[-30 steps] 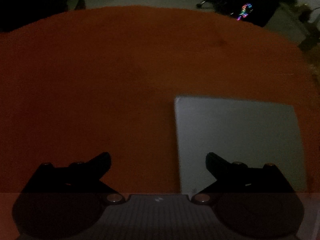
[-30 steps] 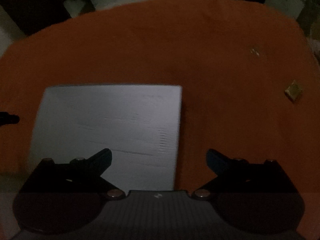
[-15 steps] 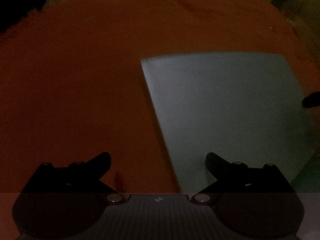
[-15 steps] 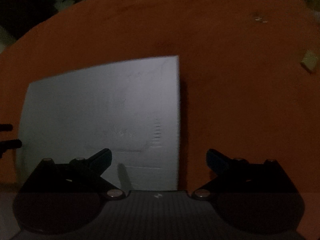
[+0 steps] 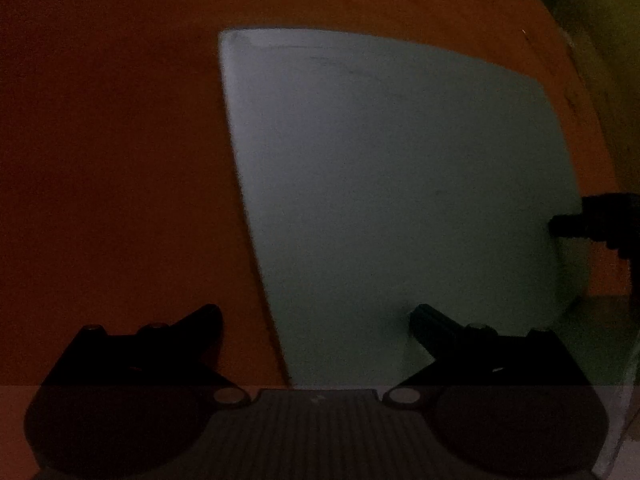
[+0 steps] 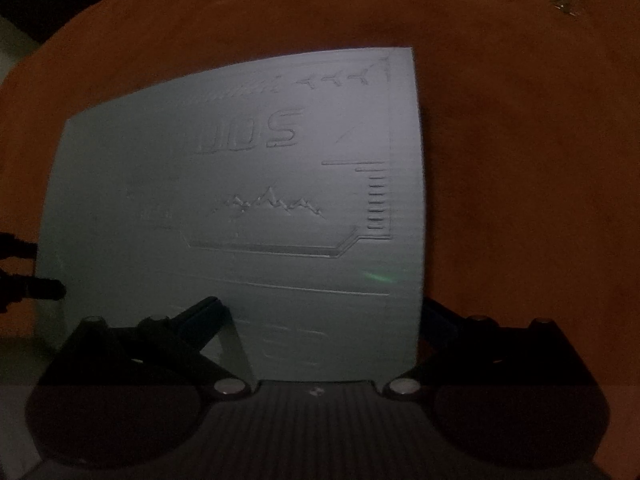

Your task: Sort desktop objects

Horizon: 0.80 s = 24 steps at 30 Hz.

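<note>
Dim light. Grey embossed panel (image 6: pixel 240 208) lies flat on orange tabletop (image 6: pixel 520 160). Right gripper (image 6: pixel 320 312): jaws wide apart, straddling panel's near right corner; left finger over the panel, right finger just past its right edge, nothing clamped. Left gripper (image 5: pixel 316 316): jaws apart too, panel's (image 5: pixel 392 184) left edge runs btwn them; right finger over panel, left finger over tabletop (image 5: pixel 112 152). No grip visible on either.

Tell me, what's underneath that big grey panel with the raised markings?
The grey panel lies on an orange tabletop, which shows all around its edges. Whatever sits directly beneath the panel is covered, so nothing else can be made out there.
</note>
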{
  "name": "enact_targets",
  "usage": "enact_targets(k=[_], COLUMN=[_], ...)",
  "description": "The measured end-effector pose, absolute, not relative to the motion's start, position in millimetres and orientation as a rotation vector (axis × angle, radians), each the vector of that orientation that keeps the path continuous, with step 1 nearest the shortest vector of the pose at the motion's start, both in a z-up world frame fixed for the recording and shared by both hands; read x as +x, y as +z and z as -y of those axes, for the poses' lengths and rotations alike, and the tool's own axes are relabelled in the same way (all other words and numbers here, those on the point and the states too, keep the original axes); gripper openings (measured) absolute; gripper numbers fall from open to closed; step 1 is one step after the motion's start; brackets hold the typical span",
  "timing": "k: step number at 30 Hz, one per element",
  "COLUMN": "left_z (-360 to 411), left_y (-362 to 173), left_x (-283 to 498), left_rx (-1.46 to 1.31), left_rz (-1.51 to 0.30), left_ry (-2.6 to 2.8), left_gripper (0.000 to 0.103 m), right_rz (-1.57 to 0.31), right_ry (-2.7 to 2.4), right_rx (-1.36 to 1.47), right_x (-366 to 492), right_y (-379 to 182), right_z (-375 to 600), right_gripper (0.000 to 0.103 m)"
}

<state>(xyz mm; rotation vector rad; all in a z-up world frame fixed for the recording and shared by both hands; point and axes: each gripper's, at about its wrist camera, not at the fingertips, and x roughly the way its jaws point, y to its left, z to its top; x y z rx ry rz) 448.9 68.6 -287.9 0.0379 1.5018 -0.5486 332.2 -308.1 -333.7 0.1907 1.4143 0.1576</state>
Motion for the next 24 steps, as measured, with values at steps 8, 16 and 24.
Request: enact_targets(k=[8, 16, 24], left_z=[-51, -51, -49], left_y=[-294, -303, -302], left_x=[453, 470, 485], left_rx=[0.037, 0.023, -0.039], left_rz=[-1.529, -1.483, -1.457], left_ry=[-0.623, -0.596, -0.437], left_gripper=[0.103, 0.103, 0.103], right_rz=[-1.453, -1.415, -1.452], right_ry=[0.153, 0.165, 0.211], right_rx=[0.169, 0.148, 0.154], right_x=[347, 349, 337], right_y=[-336, -319, -322], right_z=[299, 300, 294], right_gripper=[0.103, 0.103, 0.103])
